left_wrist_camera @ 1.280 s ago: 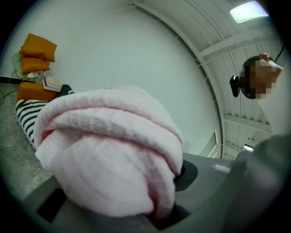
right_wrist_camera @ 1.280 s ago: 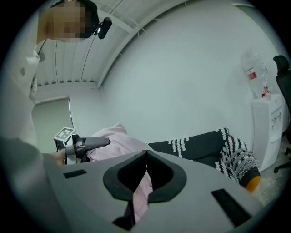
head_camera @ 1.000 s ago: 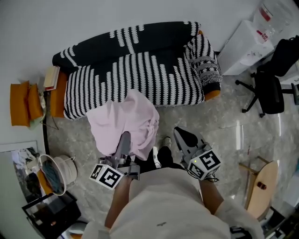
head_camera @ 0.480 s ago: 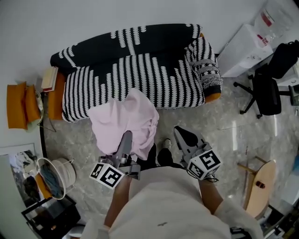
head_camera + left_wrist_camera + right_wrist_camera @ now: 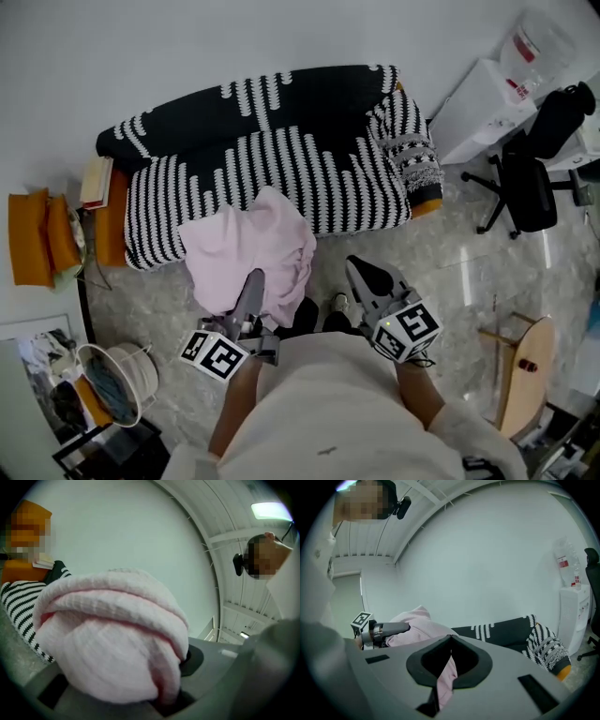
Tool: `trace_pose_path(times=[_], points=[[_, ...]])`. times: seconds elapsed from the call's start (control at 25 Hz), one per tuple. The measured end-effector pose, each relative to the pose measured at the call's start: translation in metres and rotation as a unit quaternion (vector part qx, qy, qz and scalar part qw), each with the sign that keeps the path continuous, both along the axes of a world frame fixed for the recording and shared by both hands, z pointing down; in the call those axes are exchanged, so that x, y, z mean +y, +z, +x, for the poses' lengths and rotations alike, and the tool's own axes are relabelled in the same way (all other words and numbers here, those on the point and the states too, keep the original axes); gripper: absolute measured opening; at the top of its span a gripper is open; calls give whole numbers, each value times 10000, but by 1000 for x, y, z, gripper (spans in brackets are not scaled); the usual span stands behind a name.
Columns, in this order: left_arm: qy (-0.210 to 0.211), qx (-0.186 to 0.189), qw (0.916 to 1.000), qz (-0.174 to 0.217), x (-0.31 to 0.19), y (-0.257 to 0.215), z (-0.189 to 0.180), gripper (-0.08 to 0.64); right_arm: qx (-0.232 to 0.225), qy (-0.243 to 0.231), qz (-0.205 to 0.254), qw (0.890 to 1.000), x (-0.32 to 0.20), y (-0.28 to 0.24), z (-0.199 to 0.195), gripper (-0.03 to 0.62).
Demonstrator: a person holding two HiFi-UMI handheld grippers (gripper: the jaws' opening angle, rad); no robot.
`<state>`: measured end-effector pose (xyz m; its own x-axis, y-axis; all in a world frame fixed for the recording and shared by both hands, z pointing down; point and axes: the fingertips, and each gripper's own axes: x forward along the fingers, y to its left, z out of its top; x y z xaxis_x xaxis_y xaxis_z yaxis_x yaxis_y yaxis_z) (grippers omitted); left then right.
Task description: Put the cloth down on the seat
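Note:
A bunched pink cloth hangs in front of the sofa, its top edge over the front of the black-and-white striped seat. My left gripper is shut on the cloth from below. In the left gripper view the folded cloth covers the jaws and hides their tips. My right gripper is to the right of the cloth, jaws together. In the right gripper view a thin strip of the pink cloth is pinched between them, and the left gripper shows beside the main bundle.
The sofa stands against a white wall, with books and orange cushions at its left end. A white cabinet and black office chair are to the right. A basket stands at lower left, a wooden board at lower right.
Both grippers and the cloth have moved closer to the sofa. The cloth's top now reaches further over the seat's front edge. Neither grip has changed.

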<state>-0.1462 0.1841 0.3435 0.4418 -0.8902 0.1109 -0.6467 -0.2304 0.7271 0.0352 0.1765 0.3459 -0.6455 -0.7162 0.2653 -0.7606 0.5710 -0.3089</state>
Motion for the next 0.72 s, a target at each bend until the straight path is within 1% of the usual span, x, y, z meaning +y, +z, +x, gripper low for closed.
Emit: trace_pose_path(times=[0.16, 0.28, 0.56, 0.72], points=[[137, -55, 9998, 117, -11, -2, -18, 158, 84, 60, 64, 9999, -13, -2, -19, 8], [228, -23, 9996, 165, -21, 1, -30, 158, 127, 87, 113, 9998, -22, -2, -32, 8], [242, 53, 9997, 92, -34, 11, -60, 158, 263, 290, 132, 9991, -38, -1, -46, 8], [243, 73, 9997, 71, -41, 11, -71, 157, 255, 424, 102, 9987, -44, -1, -50, 8]])
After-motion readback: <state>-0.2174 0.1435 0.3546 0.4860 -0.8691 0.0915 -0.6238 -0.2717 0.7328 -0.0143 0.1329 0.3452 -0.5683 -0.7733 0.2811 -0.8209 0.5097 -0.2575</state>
